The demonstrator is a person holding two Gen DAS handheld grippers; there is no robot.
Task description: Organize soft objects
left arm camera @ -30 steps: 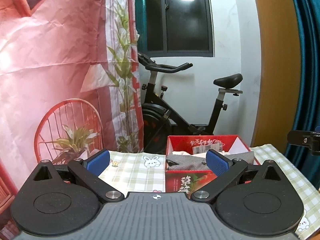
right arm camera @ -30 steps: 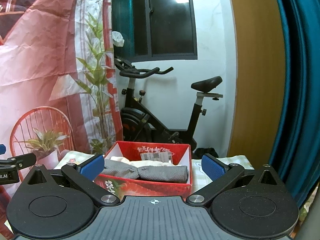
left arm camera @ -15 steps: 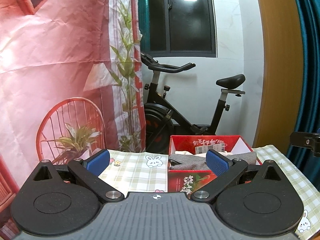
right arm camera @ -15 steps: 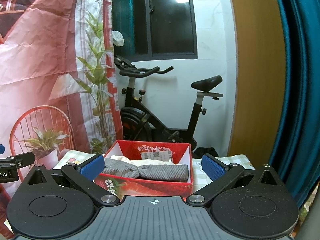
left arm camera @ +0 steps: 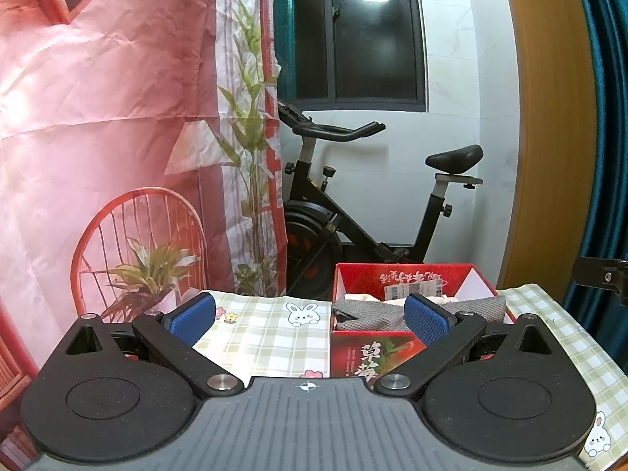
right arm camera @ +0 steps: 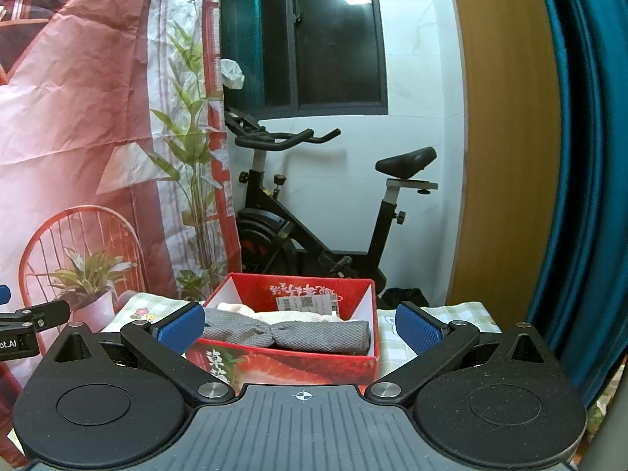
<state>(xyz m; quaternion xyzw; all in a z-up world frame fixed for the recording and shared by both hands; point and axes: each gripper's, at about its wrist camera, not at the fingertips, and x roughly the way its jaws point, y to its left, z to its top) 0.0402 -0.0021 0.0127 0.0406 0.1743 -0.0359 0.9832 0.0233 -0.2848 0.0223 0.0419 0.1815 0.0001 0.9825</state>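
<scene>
A red cardboard box (right arm camera: 282,365) stands on a checked tablecloth (left arm camera: 267,333). In it lie a rolled grey knit cloth (right arm camera: 290,333) and a cream cloth (right arm camera: 282,316) behind it. In the left wrist view the box (left arm camera: 369,353) is right of centre with the grey cloth (left arm camera: 373,314) inside. My left gripper (left arm camera: 310,318) is open and empty, held left of the box. My right gripper (right arm camera: 300,327) is open and empty, in front of the box and a little above it.
A black exercise bike (right arm camera: 314,212) stands behind the table against a white wall. A pink printed backdrop (left arm camera: 98,137) hangs on the left. A wooden panel (right arm camera: 506,137) and a teal curtain (right arm camera: 581,157) are on the right. The table's far edge is just behind the box.
Both grippers have shifted slightly, so the box sits a little differently in each view. Both stay open and empty. The cloths in the box have not moved.
</scene>
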